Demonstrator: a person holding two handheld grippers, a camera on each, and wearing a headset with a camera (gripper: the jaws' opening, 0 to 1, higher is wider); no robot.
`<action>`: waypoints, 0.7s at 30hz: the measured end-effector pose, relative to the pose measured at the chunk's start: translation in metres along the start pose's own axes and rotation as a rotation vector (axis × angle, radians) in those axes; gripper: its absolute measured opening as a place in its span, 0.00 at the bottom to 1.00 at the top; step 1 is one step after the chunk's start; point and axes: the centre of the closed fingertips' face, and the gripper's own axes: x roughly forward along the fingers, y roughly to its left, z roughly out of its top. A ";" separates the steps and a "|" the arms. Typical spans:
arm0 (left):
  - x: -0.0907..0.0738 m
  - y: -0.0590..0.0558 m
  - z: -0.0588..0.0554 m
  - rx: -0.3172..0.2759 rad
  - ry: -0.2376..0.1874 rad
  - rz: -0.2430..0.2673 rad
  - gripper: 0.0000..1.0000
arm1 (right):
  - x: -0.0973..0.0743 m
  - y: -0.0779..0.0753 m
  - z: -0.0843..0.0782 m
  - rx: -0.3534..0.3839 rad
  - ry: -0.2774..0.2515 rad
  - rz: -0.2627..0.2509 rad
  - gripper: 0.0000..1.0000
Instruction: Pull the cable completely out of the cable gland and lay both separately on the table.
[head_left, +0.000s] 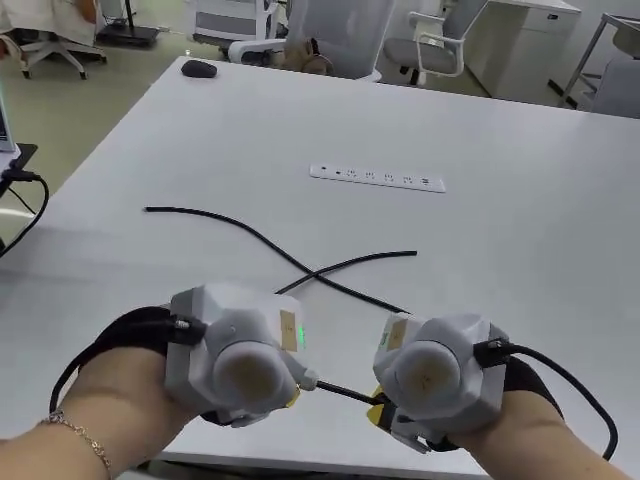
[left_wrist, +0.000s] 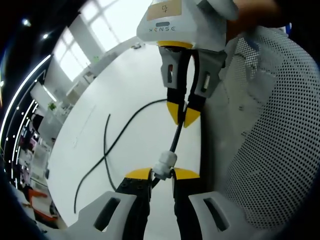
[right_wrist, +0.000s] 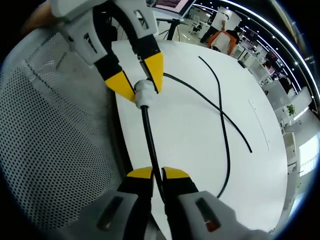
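Both grippers face each other over the near edge of the white table (head_left: 480, 230). My left gripper (left_wrist: 162, 174) is shut on the white cable gland (left_wrist: 164, 164), also seen as the gland (right_wrist: 143, 92) in the right gripper view. My right gripper (right_wrist: 157, 173) is shut on the black cable (right_wrist: 149, 135) a short way from the gland. In the head view the left gripper (head_left: 300, 385) and right gripper (head_left: 378, 400) are joined by a taut stretch of cable (head_left: 345, 392). The cable still enters the gland.
Two black cable runs cross on the table (head_left: 315, 272), one ending at the far left (head_left: 150, 209). A white power strip (head_left: 377, 178) lies further back, a dark mouse (head_left: 198, 68) at the far edge. A grey mesh surface (left_wrist: 270, 125) is close behind the grippers.
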 end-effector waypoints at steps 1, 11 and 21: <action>0.000 0.000 0.000 0.000 0.000 0.000 0.17 | 0.000 0.000 0.000 0.002 0.000 0.001 0.05; 0.000 -0.001 -0.003 0.008 0.012 -0.002 0.17 | 0.002 0.015 0.009 -0.062 -0.021 0.052 0.16; 0.001 -0.002 -0.002 0.015 0.014 -0.008 0.17 | -0.006 0.016 0.034 -0.106 -0.137 0.040 0.11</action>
